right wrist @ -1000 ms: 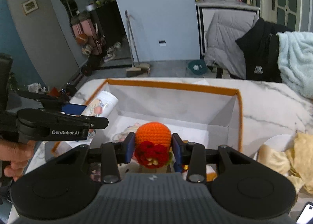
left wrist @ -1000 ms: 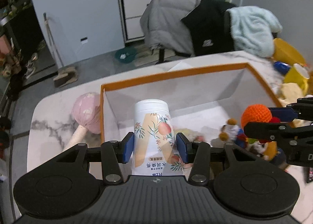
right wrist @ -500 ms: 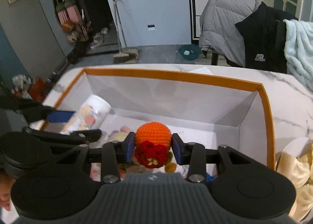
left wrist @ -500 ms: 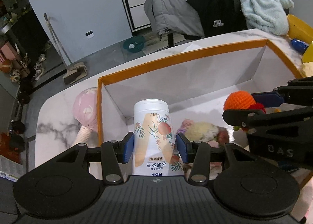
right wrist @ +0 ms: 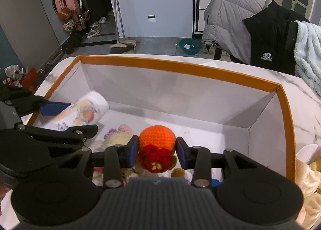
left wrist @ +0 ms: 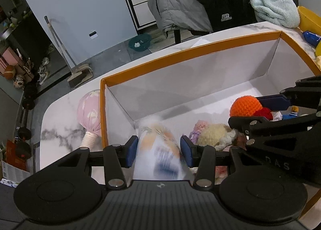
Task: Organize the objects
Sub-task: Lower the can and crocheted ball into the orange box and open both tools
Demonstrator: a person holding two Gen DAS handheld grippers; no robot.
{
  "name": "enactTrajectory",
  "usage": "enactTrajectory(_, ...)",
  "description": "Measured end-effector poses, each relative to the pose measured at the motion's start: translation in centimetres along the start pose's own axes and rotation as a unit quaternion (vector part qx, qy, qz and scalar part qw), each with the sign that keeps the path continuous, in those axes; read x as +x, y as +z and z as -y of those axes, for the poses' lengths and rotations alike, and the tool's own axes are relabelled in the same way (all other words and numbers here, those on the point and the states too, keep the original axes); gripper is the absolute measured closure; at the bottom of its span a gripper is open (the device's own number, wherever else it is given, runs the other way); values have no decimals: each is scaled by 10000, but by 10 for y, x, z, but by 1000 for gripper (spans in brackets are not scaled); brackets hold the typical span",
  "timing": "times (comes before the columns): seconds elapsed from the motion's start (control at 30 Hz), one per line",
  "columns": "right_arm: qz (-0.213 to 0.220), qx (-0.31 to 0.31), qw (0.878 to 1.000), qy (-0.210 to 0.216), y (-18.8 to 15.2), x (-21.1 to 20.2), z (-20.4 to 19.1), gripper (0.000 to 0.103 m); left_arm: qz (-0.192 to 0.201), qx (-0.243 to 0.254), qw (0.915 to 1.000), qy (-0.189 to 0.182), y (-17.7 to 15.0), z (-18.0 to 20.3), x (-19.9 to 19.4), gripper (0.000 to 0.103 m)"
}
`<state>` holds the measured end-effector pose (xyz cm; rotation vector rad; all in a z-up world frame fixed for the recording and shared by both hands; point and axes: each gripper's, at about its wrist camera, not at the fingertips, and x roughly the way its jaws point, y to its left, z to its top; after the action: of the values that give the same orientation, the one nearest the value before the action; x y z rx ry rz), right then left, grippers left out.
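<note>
Your left claw (left wrist: 158, 151) has its jaws closing with the white cylindrical bottle printed with peaches (left wrist: 158, 149) between its blue pads (left wrist: 132, 150); the bottle shows blurred there, so whether the pads press on it cannot be told. In the right wrist view the bottle lies tilted over, its cap pointing away from the claw into the near left corner of the white cardboard box with the orange rim (left wrist: 180, 55). Your right claw (right wrist: 157, 152) is pinched on the orange crocheted ball with a red knitted flower (right wrist: 156, 145), holding it above the box floor, with bare white floor ahead of it. Just beside the left claw's right finger lies a heap of cream and lilac knitted toys (left wrist: 212, 135). Past the left claw, outside the box wall, a pink fabric massage hammer (left wrist: 89, 113) rests on the white marble table (left wrist: 58, 127).
</note>
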<state>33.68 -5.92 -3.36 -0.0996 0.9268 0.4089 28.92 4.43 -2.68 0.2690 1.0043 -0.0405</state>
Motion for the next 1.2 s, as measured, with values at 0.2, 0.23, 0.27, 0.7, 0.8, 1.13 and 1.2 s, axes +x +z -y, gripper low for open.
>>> enactTrajectory(0.2,53,-37,10000,-60,-2,-1,-2,60,14,-54,10000,30,-2,-3,-1,61)
enactTrajectory(0.23,72,-35,9999,-68,-3,-2,-1,60,18,-53,10000,33,-2,-3,-2,61)
enactTrajectory(0.27,105,-19,9999,-66,-3,-2,-1,60,24,-46,10000,41,-3,-4,-2,61)
enactTrajectory(0.7,467,283,9985,-28,-8,-15,6,60,23,-263,9984,-493,1,-1,-21,91)
enactTrajectory(0.8,475,318,9984,-21,-12,-18,6,59,-11,-81,9994,-351,0,5,-21,92)
enactTrajectory(1.13,474,563,9972,133,-25,-19,14,58,1077,-925,9897,-178,-3,-24,-44,88)
enactTrajectory(1.2,470,536,9974,107,-26,-21,14,58,167,-467,9986,-158,-7,-14,-20,78)
